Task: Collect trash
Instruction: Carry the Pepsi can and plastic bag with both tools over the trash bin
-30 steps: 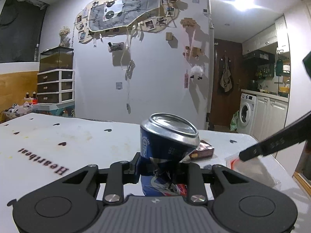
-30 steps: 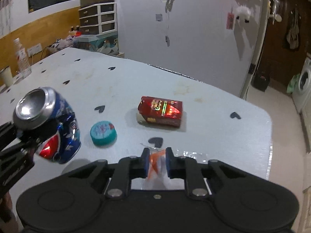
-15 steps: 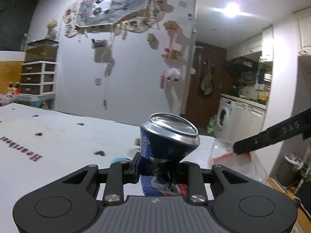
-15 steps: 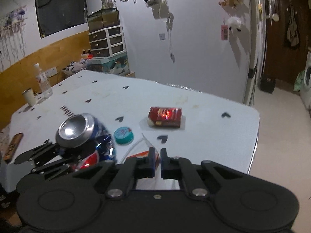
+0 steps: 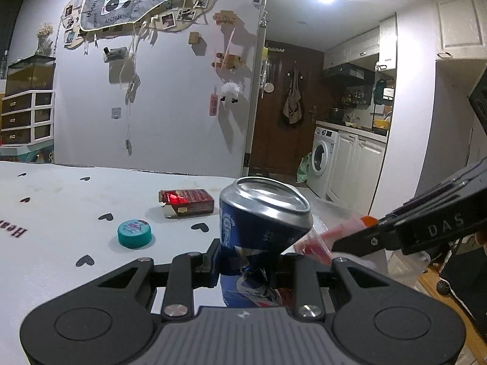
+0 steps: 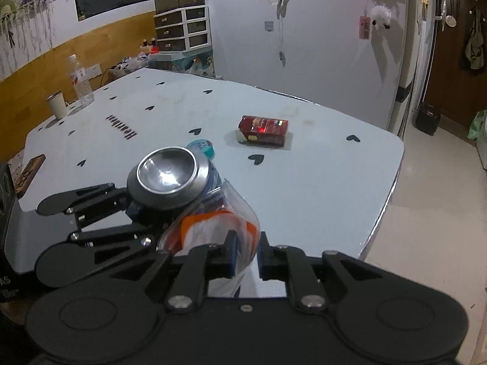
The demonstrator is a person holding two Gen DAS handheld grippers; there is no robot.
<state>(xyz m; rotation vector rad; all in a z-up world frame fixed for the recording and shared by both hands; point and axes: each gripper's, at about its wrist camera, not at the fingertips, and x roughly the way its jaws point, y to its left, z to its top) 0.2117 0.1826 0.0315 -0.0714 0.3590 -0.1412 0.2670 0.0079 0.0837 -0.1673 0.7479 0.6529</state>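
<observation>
My left gripper point(image 5: 245, 269) is shut on a crushed blue soda can point(image 5: 261, 222), held above the table's near edge. In the right wrist view the can point(image 6: 170, 179) sits with its lower end at the mouth of a clear plastic bag with an orange strip point(image 6: 219, 228). My right gripper point(image 6: 246, 254) is shut on the bag's rim. The bag also shows in the left wrist view point(image 5: 319, 240), just right of the can. A red packet point(image 6: 263, 129) and a teal bottle cap point(image 5: 134, 232) lie on the white table point(image 6: 319, 182).
A water bottle point(image 6: 80, 80) and a cup point(image 6: 57, 108) stand at the table's far left edge. A brown item point(image 6: 29, 170) lies at the near left edge. The table's right edge drops to tiled floor point(image 6: 426, 213). A washing machine point(image 5: 319, 161) stands beyond.
Both grippers have come together at the table's near edge. The can moved right, up to the bag's mouth, and the bag has been lifted and held open beside it.
</observation>
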